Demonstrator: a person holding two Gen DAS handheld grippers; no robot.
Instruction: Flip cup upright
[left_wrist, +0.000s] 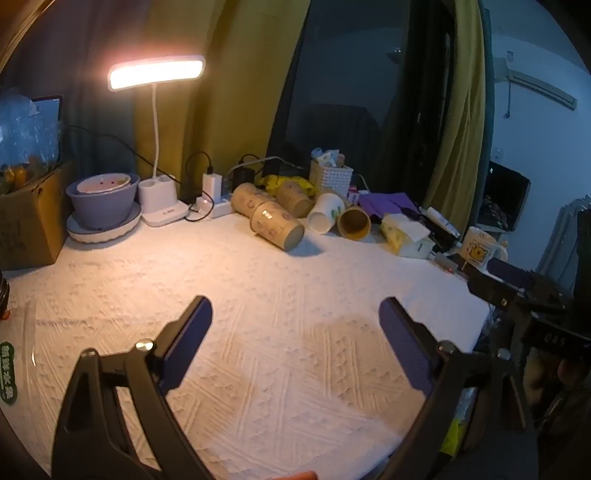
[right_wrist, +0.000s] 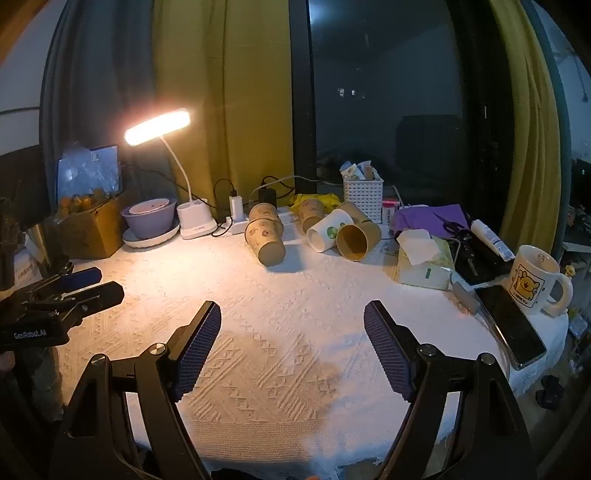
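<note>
Several paper cups lie on their sides at the far edge of the white tablecloth (left_wrist: 258, 332). The nearest is a brown printed cup (left_wrist: 277, 226), its base toward me; it also shows in the right wrist view (right_wrist: 266, 242). Beside it lie a white cup (left_wrist: 325, 213) (right_wrist: 327, 229) and a brown cup with its mouth toward me (left_wrist: 354, 222) (right_wrist: 357, 237). My left gripper (left_wrist: 295, 314) is open and empty, well short of the cups. My right gripper (right_wrist: 292, 317) is open and empty, also short of them.
A lit desk lamp (left_wrist: 157, 74), a purple bowl on a plate (left_wrist: 101, 203) and a cardboard box (left_wrist: 29, 225) stand at the back left. A tissue pack (right_wrist: 424, 264), a phone (right_wrist: 511, 325) and a mug (right_wrist: 535, 280) sit at the right.
</note>
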